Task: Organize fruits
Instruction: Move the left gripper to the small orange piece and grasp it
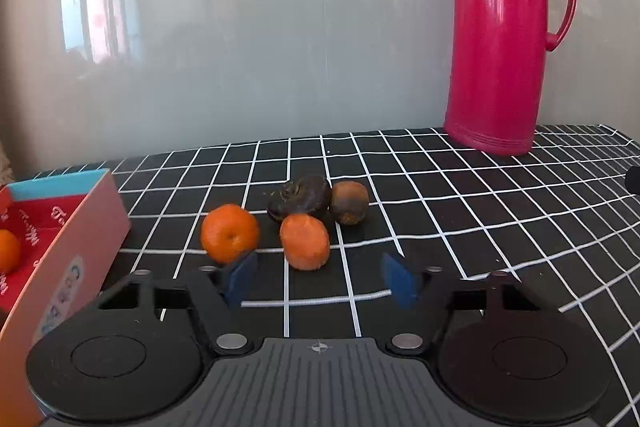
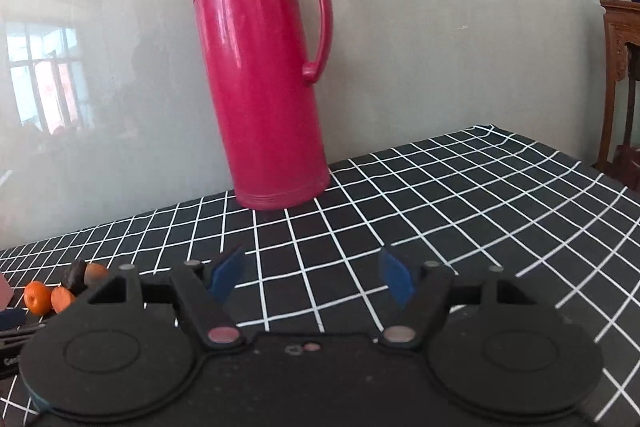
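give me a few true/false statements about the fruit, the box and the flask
1. Four fruits lie loose on the tablecloth. True.
2. The left gripper grips an orange. False: its jaws are open, with the nearest orange just ahead of them.
3. The box already holds an orange. True.
4. The flask lies on its side. False: it stands upright.
5. The right gripper holds a fruit. False: nothing is between its jaws.

A glossy pale grey-green wall point(image 2: 440, 67) backs the worktop point(image 2: 440, 211), mirroring a bright barred window point(image 1: 98, 7). Dark carved wooden furniture point(image 2: 622, 79) stands at the right.
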A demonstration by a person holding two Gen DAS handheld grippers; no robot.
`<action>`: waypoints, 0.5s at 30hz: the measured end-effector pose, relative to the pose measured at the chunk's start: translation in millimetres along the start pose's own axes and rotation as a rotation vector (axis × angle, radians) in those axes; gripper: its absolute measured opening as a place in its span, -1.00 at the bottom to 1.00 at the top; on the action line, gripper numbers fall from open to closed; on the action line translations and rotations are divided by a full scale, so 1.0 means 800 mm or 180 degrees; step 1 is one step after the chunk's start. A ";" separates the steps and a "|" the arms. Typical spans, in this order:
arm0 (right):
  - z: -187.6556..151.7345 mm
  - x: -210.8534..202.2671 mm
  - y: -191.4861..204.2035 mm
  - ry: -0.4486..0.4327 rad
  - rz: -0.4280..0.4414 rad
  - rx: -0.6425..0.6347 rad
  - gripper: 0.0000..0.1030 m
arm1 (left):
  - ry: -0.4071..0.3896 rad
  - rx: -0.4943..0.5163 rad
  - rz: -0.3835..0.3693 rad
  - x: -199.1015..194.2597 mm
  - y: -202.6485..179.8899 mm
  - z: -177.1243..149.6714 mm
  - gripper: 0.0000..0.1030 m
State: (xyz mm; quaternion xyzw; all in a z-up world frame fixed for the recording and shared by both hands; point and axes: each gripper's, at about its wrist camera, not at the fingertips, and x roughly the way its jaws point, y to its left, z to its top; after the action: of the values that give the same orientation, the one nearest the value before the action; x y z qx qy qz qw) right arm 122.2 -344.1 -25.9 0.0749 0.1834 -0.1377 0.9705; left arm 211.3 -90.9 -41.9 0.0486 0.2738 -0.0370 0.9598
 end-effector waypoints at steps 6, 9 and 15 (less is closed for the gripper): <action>0.001 0.018 0.004 0.0076 0.0003 -0.0041 0.43 | 0.0066 -0.0039 0.0037 0.022 0.003 0.005 0.32; -0.001 0.025 0.007 0.0116 0.0011 -0.0042 0.43 | 0.0076 -0.0051 0.0018 0.029 0.006 0.009 0.30; -0.002 0.027 0.009 0.0120 0.0018 -0.0087 0.43 | 0.0205 -0.0050 0.0036 0.046 0.002 0.018 -0.30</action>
State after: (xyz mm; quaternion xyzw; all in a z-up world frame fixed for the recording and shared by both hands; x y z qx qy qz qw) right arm 143.1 -341.6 -35.1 0.0648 0.2033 -0.1311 0.9681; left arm 250.0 -92.3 -49.3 0.0437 0.3045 -0.0279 0.9511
